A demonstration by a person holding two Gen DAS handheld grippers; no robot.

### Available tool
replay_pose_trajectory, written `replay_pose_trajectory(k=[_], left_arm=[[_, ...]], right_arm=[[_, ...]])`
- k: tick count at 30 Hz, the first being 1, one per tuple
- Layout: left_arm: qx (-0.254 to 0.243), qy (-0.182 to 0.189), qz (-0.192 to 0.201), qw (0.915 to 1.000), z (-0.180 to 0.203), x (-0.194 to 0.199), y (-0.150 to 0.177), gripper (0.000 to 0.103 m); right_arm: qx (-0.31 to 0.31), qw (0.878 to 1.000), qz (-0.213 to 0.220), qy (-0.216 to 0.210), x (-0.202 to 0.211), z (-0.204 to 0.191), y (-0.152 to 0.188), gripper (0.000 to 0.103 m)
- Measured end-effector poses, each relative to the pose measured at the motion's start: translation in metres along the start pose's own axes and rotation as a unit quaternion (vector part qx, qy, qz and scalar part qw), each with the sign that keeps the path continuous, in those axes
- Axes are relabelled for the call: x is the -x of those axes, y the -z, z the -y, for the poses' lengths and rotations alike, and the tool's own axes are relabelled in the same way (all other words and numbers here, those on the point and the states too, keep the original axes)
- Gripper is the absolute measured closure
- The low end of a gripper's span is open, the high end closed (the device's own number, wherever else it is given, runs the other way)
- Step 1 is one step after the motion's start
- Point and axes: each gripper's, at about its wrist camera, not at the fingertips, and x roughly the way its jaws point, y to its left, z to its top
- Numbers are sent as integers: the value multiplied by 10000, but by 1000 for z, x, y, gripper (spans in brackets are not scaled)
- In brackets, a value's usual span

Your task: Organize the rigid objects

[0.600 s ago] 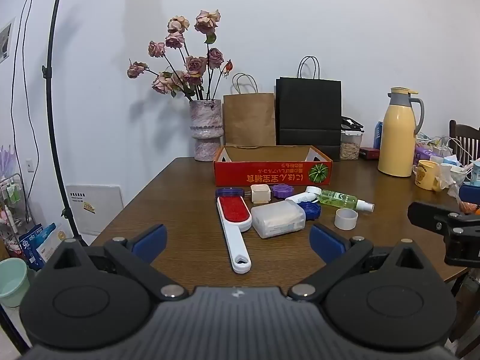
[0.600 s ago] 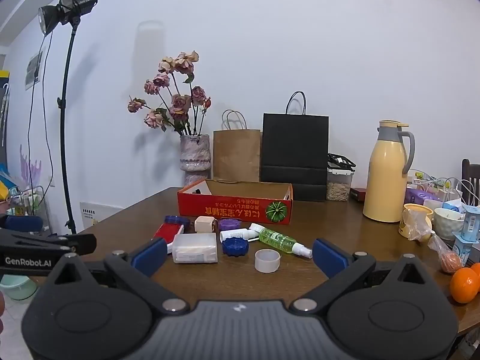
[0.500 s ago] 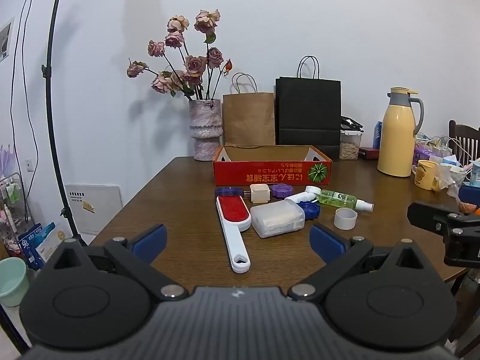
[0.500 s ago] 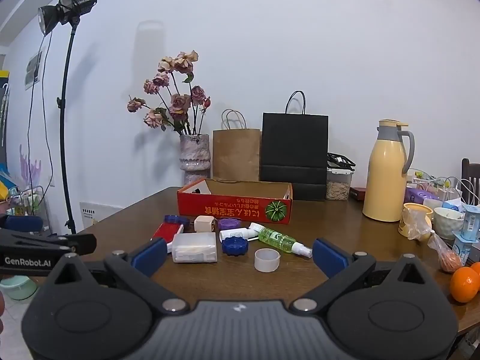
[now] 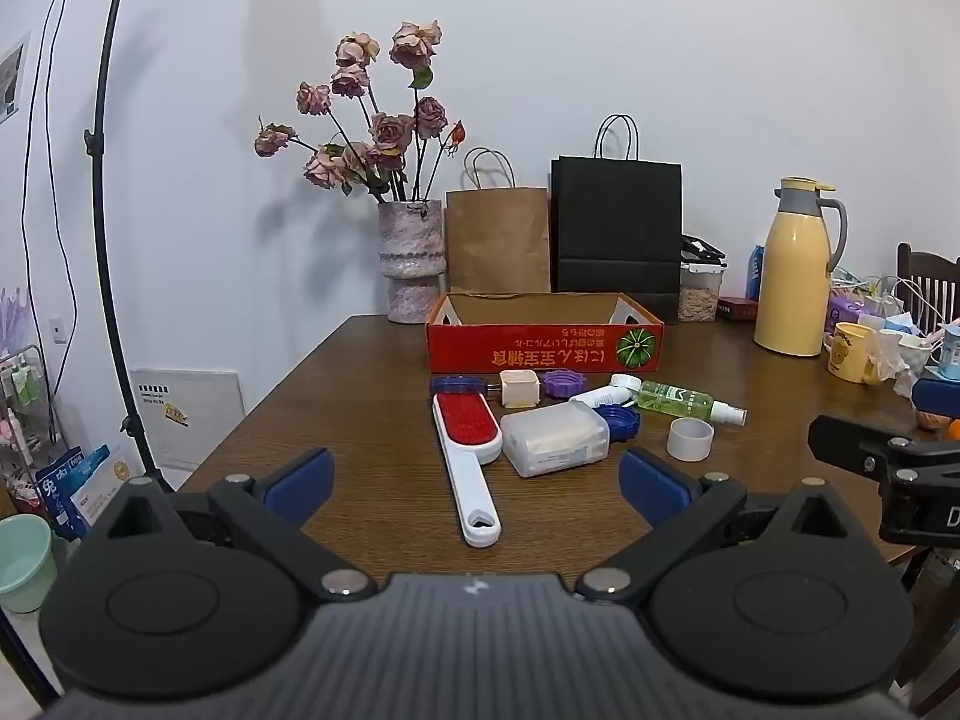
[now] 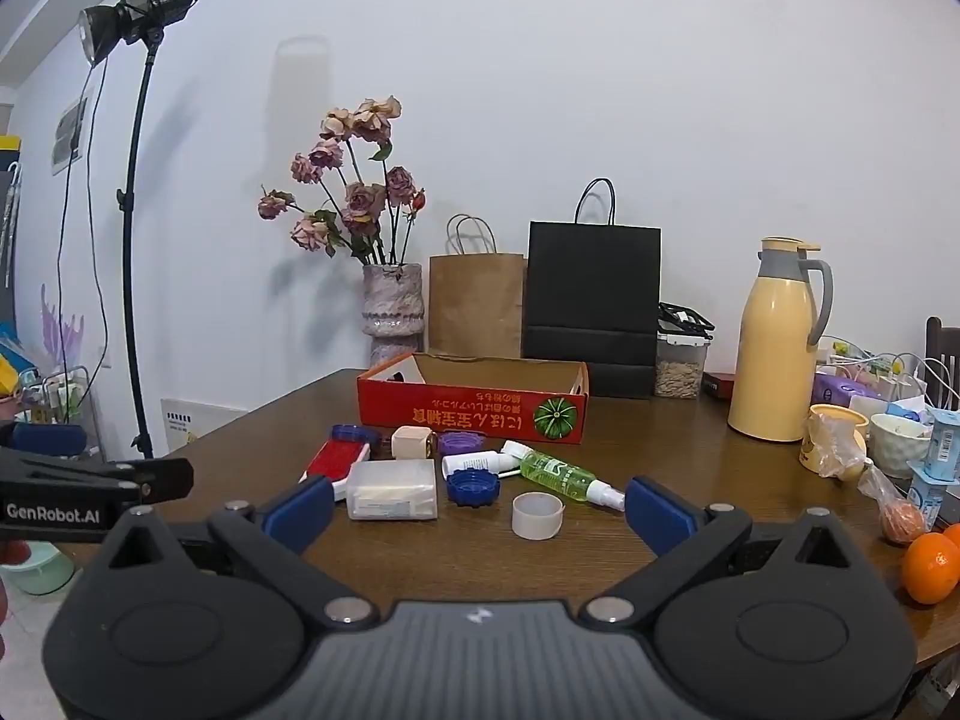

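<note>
A red cardboard box (image 5: 543, 351) (image 6: 471, 411) stands open on the wooden table. In front of it lie a red-and-white lint brush (image 5: 468, 444) (image 6: 336, 459), a clear plastic case (image 5: 555, 438) (image 6: 393, 489), a cream cube (image 5: 519, 389), a purple lid (image 5: 563, 384), a blue lid (image 6: 473, 488), a white tube (image 6: 474, 462), a green spray bottle (image 5: 684, 401) (image 6: 558, 475) and a white cap (image 5: 690, 439) (image 6: 537, 515). My left gripper (image 5: 477, 483) and right gripper (image 6: 477, 507) are both open and empty, held back from the objects.
A vase of dried roses (image 5: 411, 261), a brown bag (image 5: 498, 240) and a black bag (image 5: 615, 225) stand behind the box. A yellow thermos (image 5: 795, 273), mugs and clutter fill the right side; oranges (image 6: 930, 567) lie near the right edge. A light stand (image 6: 135, 240) is at left.
</note>
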Motion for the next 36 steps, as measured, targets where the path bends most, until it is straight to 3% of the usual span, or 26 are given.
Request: replay_pose_trajectory(k=[36], left_arm=[[57, 18, 67, 10000, -2, 8, -12, 0]], right_arm=[[37, 10000, -6, 5, 0, -1, -1, 0]])
